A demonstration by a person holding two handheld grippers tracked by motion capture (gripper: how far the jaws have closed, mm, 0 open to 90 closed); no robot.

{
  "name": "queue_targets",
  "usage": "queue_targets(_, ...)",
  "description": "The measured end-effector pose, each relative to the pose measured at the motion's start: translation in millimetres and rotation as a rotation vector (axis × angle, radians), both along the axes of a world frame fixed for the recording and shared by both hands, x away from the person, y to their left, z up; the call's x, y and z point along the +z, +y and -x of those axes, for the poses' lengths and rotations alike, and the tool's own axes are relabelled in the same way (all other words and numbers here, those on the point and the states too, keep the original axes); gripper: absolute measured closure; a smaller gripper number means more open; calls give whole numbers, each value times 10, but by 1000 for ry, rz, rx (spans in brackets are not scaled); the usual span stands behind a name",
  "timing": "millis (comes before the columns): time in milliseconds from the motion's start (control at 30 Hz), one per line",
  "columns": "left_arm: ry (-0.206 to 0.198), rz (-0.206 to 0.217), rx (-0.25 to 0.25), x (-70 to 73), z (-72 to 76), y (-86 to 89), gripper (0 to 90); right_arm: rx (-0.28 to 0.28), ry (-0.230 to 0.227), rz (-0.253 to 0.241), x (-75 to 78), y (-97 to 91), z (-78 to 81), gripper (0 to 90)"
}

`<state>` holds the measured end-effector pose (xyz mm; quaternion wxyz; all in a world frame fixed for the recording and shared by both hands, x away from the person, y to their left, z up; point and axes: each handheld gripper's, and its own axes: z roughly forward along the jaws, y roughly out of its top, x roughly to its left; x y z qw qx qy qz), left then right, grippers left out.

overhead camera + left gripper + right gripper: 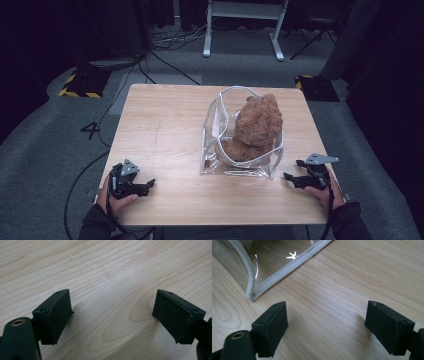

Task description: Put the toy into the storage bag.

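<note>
A brown teddy bear (257, 127) sits inside a clear plastic bag with grey piping (216, 142) on the right half of the wooden table (165, 130). My left gripper (150, 185) rests near the table's front left, held by a hand, its jaws pointing right. In the left gripper view that gripper (111, 315) is open over bare wood, nothing between its pads. My right gripper (289, 177) lies at the front right, just right of the bag. In the right gripper view it (325, 326) is open, with the bag's piped corner (252, 296) just beyond its left jaw.
The table's front edge (215, 222) runs just in front of both hands. Grey carpet with cables (85, 170) surrounds the table. A white desk frame (242, 30) stands behind, and yellow-black striped blocks (80, 87) sit at the far left and right.
</note>
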<state>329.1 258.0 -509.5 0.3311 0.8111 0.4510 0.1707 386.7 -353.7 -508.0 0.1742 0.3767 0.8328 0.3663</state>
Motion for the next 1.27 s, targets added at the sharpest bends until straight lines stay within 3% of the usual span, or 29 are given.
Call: queue_targets(1267, 1, -2, 11, 0, -15, -9, 152, 0, -1, 0, 0, 0, -1, 178)
